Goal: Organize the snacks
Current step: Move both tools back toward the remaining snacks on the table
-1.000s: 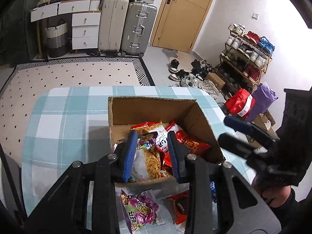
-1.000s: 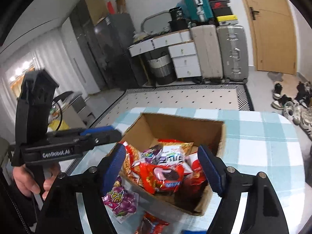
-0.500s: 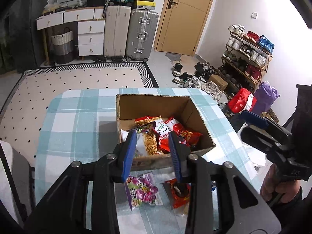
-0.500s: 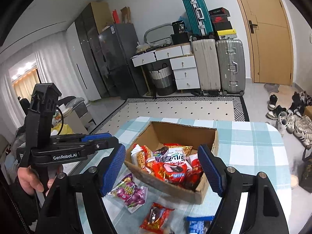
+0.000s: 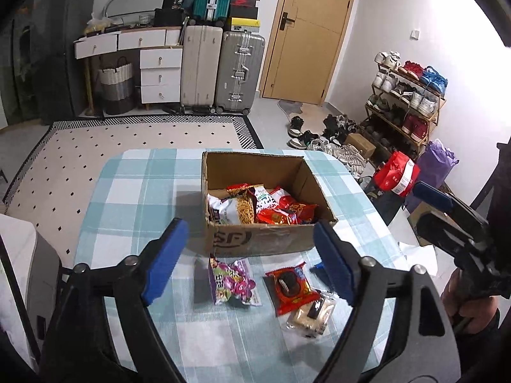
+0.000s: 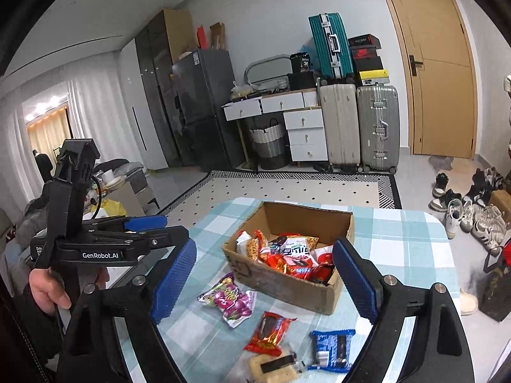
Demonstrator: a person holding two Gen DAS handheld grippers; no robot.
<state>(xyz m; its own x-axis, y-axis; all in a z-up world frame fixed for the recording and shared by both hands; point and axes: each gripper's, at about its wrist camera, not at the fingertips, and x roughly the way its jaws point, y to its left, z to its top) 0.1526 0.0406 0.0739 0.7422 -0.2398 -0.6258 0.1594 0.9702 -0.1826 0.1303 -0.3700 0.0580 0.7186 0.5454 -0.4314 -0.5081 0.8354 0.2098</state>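
Note:
An open cardboard box stands mid-table, holding several snack packets. On the cloth in front of it lie a purple packet, a red packet, a pale biscuit packet and a blue packet. My left gripper hovers above the loose packets, its jaws opening with nothing between them. My right gripper is held back to the right of the box, jaws also opening and empty.
The table wears a teal check cloth and has rounded far corners. Red and purple bags sit on the floor off its right edge. Suitcases, drawers and a shoe rack line the walls. A person's hand grips the left tool.
Both grippers have pulled back and up from the box, bringing the loose packets into view. The left jaws went from nearly together to wide apart. The right jaws spread a little more.

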